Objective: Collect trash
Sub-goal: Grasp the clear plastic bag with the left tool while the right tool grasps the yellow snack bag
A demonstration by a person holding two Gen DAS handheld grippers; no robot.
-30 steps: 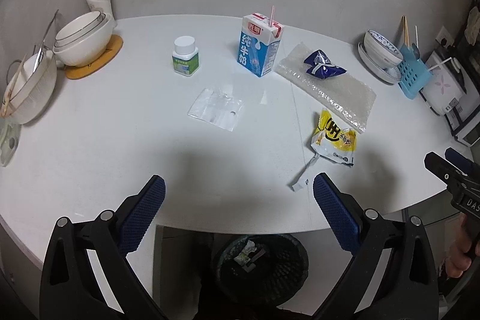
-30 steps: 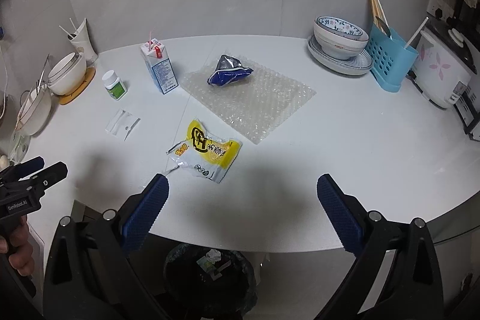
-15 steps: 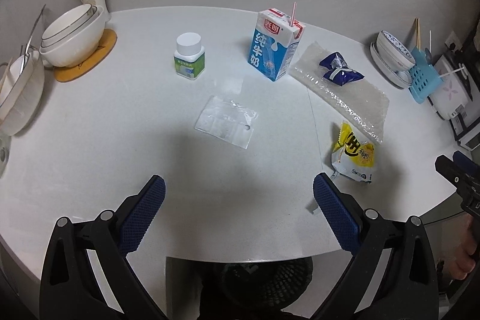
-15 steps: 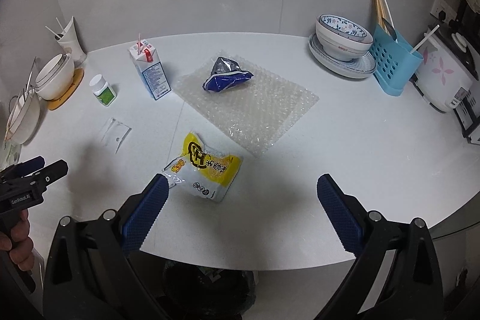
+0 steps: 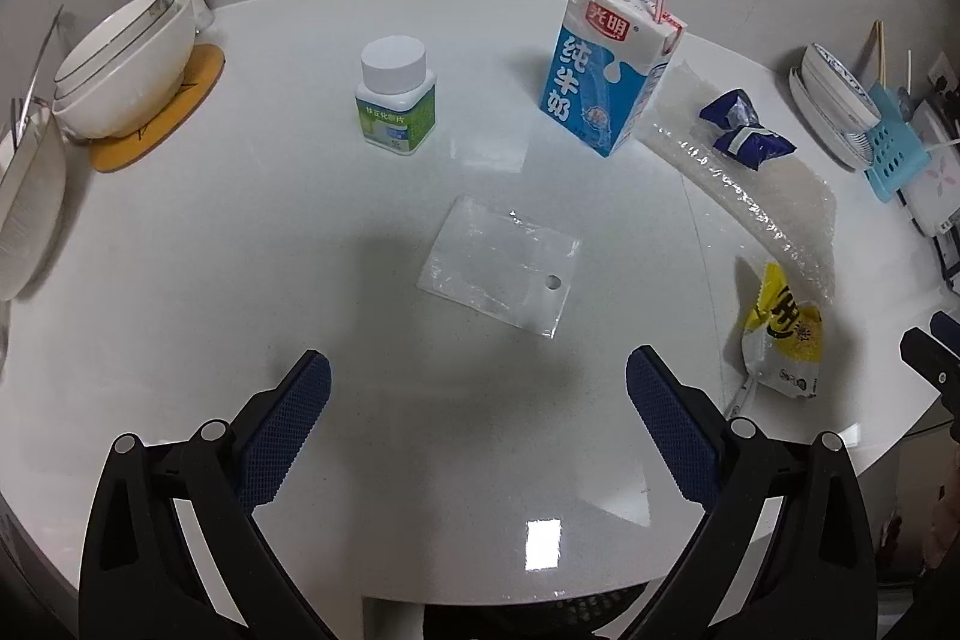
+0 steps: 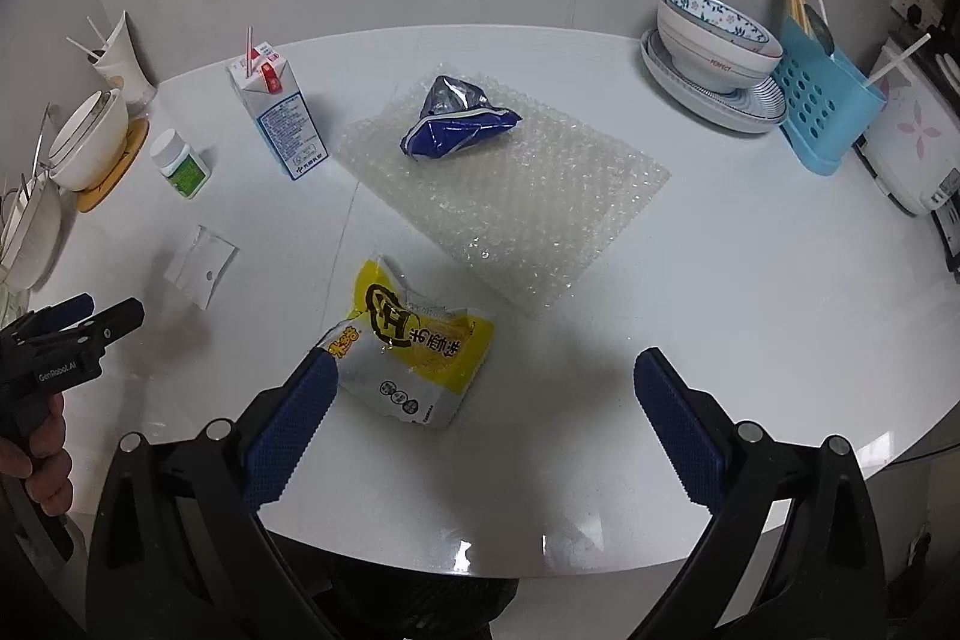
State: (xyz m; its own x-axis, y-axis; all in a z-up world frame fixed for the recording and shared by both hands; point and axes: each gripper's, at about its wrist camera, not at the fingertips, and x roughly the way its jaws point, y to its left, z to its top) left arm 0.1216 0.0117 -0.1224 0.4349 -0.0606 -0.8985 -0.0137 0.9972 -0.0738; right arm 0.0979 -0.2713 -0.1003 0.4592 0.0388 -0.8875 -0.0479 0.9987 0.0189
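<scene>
Bin (image 6: 420,604) under the bench (image 6: 750,340) is showing only a dark sliver, contents unreadable. Left tool (image 6: 78,313) is getting cropped by the right view's edge. Yellow wrapper (image 6: 420,346) corner is hiding behind a pad (image 6: 288,430). Bottle (image 5: 396,100) label print is too small to read.

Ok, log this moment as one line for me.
left tool: open, empty, over table facing clear plastic bag | right tool: open, empty, at yellow snack wrapper | trash picked up: none
</scene>
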